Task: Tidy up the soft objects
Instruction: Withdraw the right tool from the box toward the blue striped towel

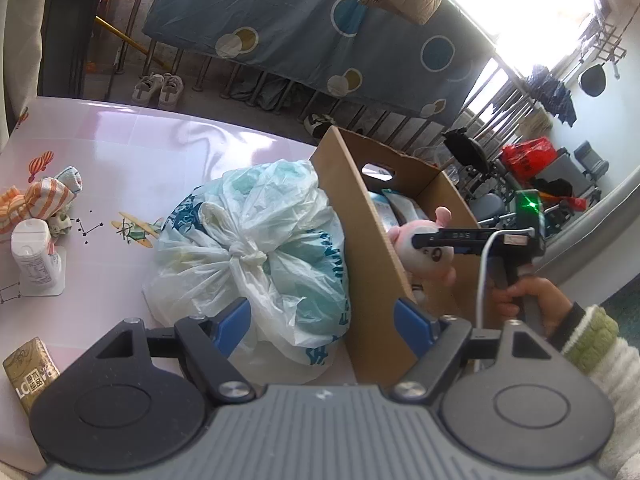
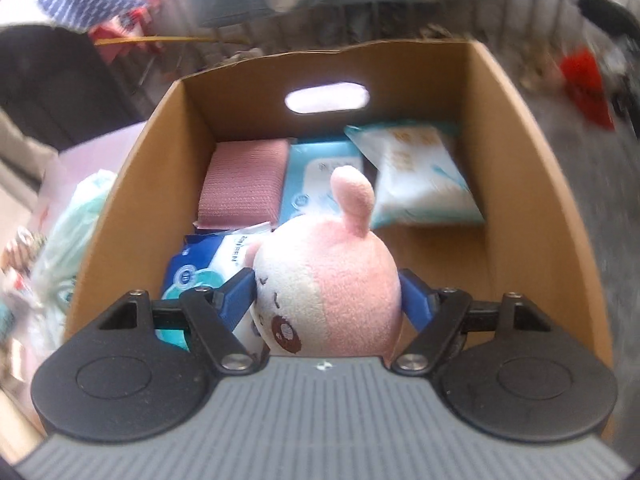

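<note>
The left gripper is hovering with jaws standing apart over the knotted plastic bag lying on the counter. Rightward, the right gripper is squeezing the pink plush toy over the cardboard box.

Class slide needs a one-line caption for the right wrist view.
Right gripper holds a pink plush toy over an open cardboard box of tissue packs.

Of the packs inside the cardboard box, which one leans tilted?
The white tissue pack at the far right; the pale blue pack and dark blue pack lie flat.
</note>
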`<state>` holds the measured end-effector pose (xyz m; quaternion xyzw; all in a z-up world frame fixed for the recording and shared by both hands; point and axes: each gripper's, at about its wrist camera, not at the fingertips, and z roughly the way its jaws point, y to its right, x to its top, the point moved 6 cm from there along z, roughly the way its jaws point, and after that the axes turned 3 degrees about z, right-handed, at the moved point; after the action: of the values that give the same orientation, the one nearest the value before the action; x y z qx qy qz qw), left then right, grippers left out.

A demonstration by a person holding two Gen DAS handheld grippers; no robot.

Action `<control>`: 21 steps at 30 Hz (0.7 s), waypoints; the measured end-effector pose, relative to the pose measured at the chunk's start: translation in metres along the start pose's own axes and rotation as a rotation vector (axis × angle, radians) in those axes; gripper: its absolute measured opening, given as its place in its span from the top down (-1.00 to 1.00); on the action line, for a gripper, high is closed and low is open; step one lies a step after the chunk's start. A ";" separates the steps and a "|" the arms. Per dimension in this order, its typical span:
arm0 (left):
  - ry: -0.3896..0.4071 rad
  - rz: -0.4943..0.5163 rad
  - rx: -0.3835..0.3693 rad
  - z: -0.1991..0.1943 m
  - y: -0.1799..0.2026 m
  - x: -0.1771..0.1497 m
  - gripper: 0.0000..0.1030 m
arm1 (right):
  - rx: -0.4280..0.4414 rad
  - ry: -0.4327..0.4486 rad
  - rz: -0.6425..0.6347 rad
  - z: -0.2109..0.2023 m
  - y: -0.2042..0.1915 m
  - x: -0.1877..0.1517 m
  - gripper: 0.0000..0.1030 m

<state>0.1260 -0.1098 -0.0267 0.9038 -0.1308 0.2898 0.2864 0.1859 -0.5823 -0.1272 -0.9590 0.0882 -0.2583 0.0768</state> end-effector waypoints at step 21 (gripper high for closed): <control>0.037 0.143 0.290 -0.027 -0.027 -0.045 -0.56 | 0.149 0.164 0.339 -0.071 0.020 -0.003 -0.64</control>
<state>0.0888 -0.0689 -0.0476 0.9185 -0.1463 0.3421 0.1337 0.1447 -0.6082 -0.0717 -0.8979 0.2348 -0.3245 0.1823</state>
